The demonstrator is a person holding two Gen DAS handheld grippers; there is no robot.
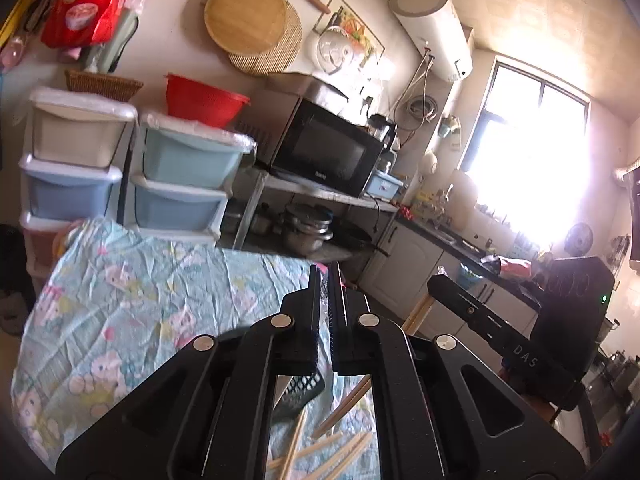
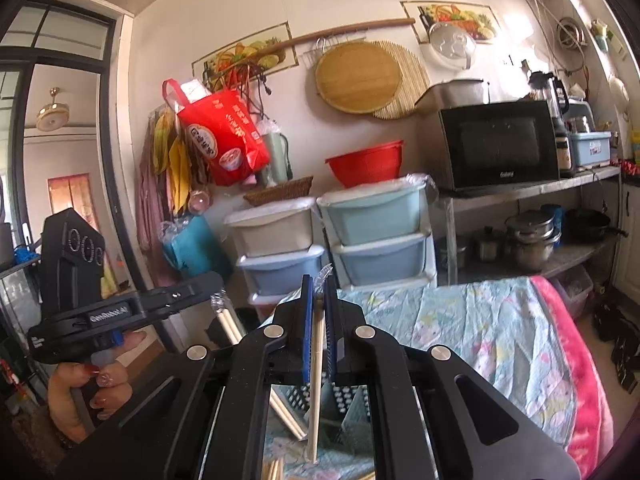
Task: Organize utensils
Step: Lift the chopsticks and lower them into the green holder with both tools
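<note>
My right gripper (image 2: 318, 292) is shut on a pair of pale wooden chopsticks (image 2: 316, 380) that hang down between its fingers, with clear wrap at the top. My left gripper (image 1: 325, 280) is shut; the right wrist view (image 2: 218, 294) shows it holding another wrapped pair of chopsticks (image 2: 232, 326) at its tip. Both are held above the table. Below them lie several loose chopsticks (image 1: 340, 452) and a perforated utensil holder (image 2: 348, 404), black in the left wrist view (image 1: 302, 390).
The table carries a light blue patterned cloth (image 1: 132, 300) with a pink blanket (image 2: 576, 360) at its right edge. Behind stand stacked plastic drawers (image 2: 376, 236), a red bowl (image 2: 366, 166), a microwave (image 2: 498, 146) on a shelf and pots (image 2: 532, 240) below.
</note>
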